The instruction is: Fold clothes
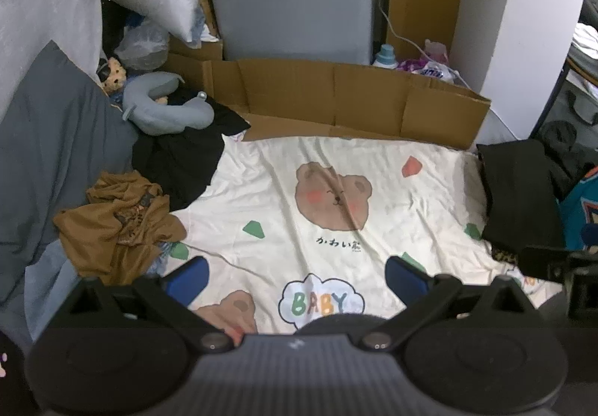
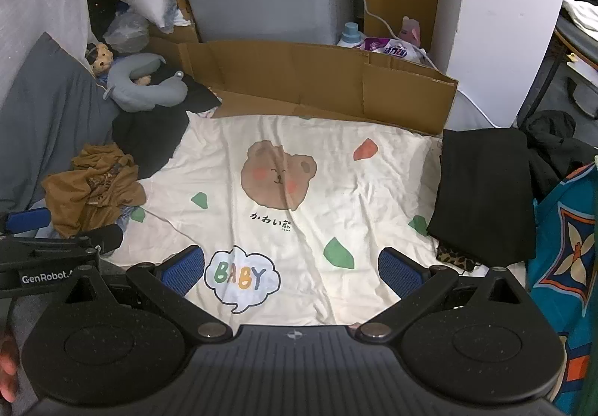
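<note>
Left wrist view: the left hand-held gripper point(image 1: 295, 276) is spread wide and empty above the bear-print sheet point(image 1: 392, 199), with the crumpled brown garment point(image 1: 119, 225) at the sheet's left edge. Right wrist view: the right hand-held gripper point(image 2: 291, 270) is likewise released (nothing between its fingers), and a folded black garment point(image 2: 486, 191) lies at the sheet's right edge.

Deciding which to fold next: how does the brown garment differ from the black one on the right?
The brown garment is crumpled in a heap at the left; the black garment lies flat and squared at the right. Brown shows a print; black looks plain. Both rest at the edge of the bear sheet, untouched by either gripper.
</note>
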Demonstrator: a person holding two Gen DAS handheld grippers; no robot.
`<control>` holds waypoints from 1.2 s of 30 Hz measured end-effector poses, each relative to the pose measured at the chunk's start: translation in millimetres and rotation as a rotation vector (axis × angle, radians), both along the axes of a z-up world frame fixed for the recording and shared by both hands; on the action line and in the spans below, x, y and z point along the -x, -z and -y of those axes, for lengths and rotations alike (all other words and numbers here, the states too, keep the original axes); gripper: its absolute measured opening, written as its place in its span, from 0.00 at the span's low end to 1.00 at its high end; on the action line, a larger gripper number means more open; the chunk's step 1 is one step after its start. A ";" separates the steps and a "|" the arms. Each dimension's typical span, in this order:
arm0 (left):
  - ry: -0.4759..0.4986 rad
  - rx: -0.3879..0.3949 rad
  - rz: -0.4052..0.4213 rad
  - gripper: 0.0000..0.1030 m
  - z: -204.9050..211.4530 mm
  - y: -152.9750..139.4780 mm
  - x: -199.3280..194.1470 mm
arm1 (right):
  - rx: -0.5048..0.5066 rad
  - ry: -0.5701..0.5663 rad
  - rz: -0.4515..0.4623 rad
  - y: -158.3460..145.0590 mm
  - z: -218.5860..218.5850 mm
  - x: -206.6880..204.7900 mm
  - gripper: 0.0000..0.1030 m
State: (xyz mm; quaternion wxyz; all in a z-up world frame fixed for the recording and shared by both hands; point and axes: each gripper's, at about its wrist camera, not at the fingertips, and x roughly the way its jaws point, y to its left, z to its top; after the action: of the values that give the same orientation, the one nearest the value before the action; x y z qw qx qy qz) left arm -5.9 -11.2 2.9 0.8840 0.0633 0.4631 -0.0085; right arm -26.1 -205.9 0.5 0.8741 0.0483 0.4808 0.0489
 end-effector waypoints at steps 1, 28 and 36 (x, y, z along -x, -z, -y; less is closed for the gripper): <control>0.000 -0.003 -0.001 0.99 0.7 0.2 0.4 | -0.001 0.000 0.000 0.0 0.1 0.0 0.99; 0.036 -0.012 0.014 0.99 0.6 -9.6 -3.2 | 0.007 0.025 0.050 -13.1 6.7 0.9 0.99; 0.016 -0.058 0.063 0.99 -10.3 -22.0 -12.0 | 0.010 0.029 0.063 -24.7 6.2 -7.5 0.99</control>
State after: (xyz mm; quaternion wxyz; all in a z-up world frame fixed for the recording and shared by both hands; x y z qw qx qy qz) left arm 6.1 -1.0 24.9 0.8958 0.0929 0.4346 -0.0003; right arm -18.6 -212.1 25.2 0.8896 0.0491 0.4526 0.0354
